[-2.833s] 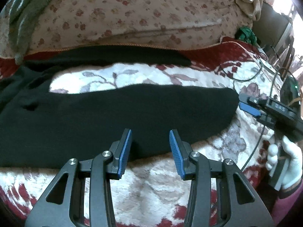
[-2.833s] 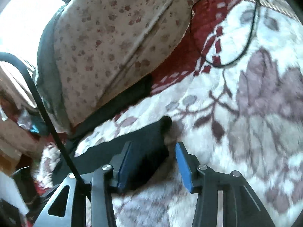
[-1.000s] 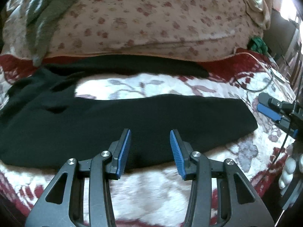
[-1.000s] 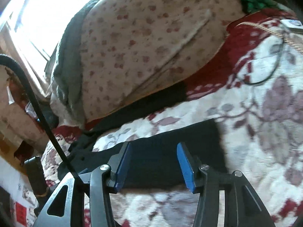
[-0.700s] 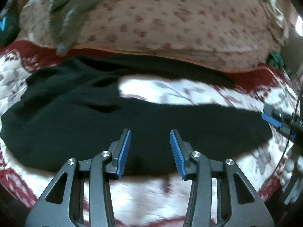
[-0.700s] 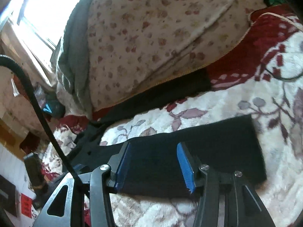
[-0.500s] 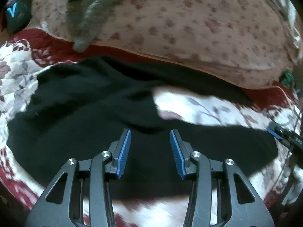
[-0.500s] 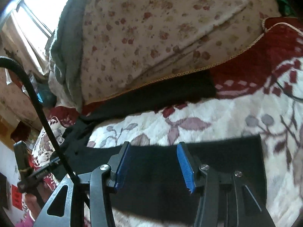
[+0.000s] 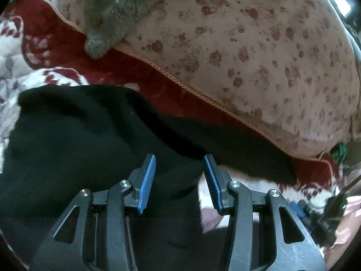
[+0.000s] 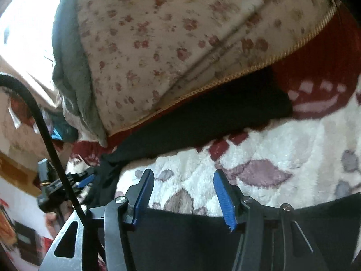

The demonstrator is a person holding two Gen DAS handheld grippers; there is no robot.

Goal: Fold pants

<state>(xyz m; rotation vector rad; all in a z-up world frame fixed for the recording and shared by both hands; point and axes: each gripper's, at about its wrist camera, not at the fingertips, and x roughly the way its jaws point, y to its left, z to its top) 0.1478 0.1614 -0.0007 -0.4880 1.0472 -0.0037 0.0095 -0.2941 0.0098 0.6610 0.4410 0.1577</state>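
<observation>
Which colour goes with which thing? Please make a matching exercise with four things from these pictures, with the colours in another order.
Things:
1. pants
2. gripper pads
3. cable
4. throw

Colours:
A. grey
B. black, thin and curved
C. blue
D. black, wide and flat

Pairs: 1-D, 2-C, 3-B, 4-A

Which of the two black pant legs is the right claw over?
The near black fleece pant leg, under the open right claw. The far black pant leg lies against the floral quilt.
</observation>
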